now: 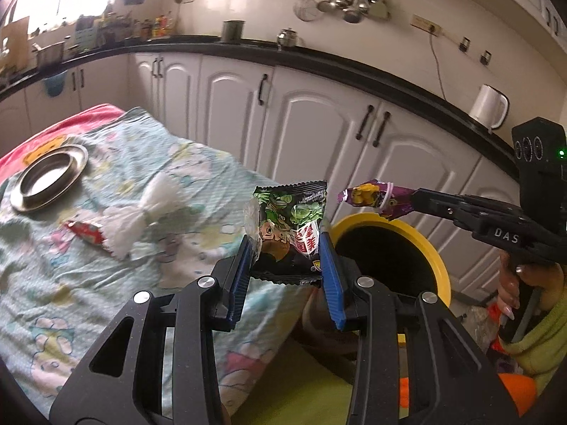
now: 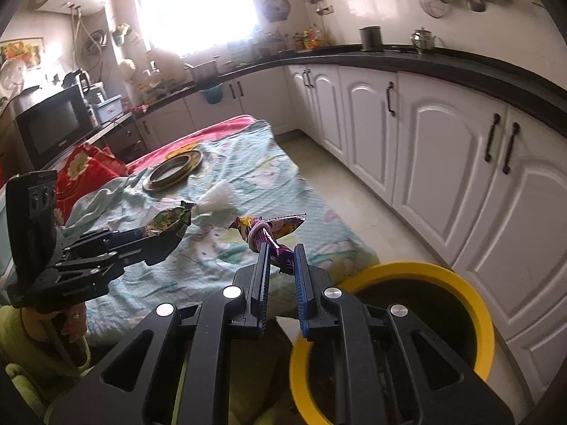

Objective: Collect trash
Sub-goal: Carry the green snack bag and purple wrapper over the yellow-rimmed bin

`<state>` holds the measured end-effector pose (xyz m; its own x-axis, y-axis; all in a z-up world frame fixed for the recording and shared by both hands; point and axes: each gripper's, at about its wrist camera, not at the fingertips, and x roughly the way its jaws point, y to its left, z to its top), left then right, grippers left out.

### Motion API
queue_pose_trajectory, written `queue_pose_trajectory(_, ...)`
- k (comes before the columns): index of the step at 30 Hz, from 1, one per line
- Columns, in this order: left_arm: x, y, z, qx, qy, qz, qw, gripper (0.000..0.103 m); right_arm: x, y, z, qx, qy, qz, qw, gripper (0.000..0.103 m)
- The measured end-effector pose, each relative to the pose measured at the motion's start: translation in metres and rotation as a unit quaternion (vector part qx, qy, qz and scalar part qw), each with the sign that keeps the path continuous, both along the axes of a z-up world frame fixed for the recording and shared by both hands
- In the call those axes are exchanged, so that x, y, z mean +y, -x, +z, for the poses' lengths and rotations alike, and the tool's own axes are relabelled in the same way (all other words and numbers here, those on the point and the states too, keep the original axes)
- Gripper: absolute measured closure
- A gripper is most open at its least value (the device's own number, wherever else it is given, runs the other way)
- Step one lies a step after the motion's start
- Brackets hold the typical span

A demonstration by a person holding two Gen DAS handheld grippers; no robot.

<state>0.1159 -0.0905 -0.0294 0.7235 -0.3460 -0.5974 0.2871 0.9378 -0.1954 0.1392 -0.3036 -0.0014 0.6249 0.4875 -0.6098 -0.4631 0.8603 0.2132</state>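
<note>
green wrapper (image 1: 288,226): crinkly foil packet, upright, pinched in left gripper (image 1: 286,248) jaws, beside bin rim
purple wrapper (image 2: 271,230): twisted foil, pale band around it, clamped in right gripper (image 2: 280,260) jaws, nearly closed
bin (image 2: 478,304): round, yellow rim, dark inside, on floor by bed
bed (image 1: 71,248): rumpled pastel cartoon sheet
leftovers: red wrapper (image 1: 86,232), white frilled plastic (image 1: 141,209), steel plate (image 1: 48,177)
behind: white cabinets (image 1: 312,127), black surface above

We see glossy foil wrappers (image 1: 290,226) (image 2: 273,233), a shiny metal plate (image 1: 49,177), a rumpled cloth sheet (image 1: 106,276), and a smooth plastic bin (image 1: 418,233).
</note>
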Motion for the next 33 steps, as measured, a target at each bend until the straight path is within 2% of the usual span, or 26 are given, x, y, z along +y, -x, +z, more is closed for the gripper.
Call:
queue_pose_trajectory(15,-0.066,-0.013,-0.006,0.004,-0.017,-0.070,0.9974,0.073,-0.063,0.008,-0.019,0.005,0.007,-0.083,0.997,0.090)
queue_pose_trajectory(27,-0.109,-0.017,-0.033,0.036,-0.026,-0.112,0.9927,0.073,-0.113,0.013,-0.047,0.033,0.002,-0.136,0.990,0.090)
queue_pose_trajectory(33,-0.133,-0.016,-0.048,0.047,-0.045,-0.141,0.9878,0.073,-0.127,0.015,-0.058,0.049,-0.004,-0.147,0.988,0.090)
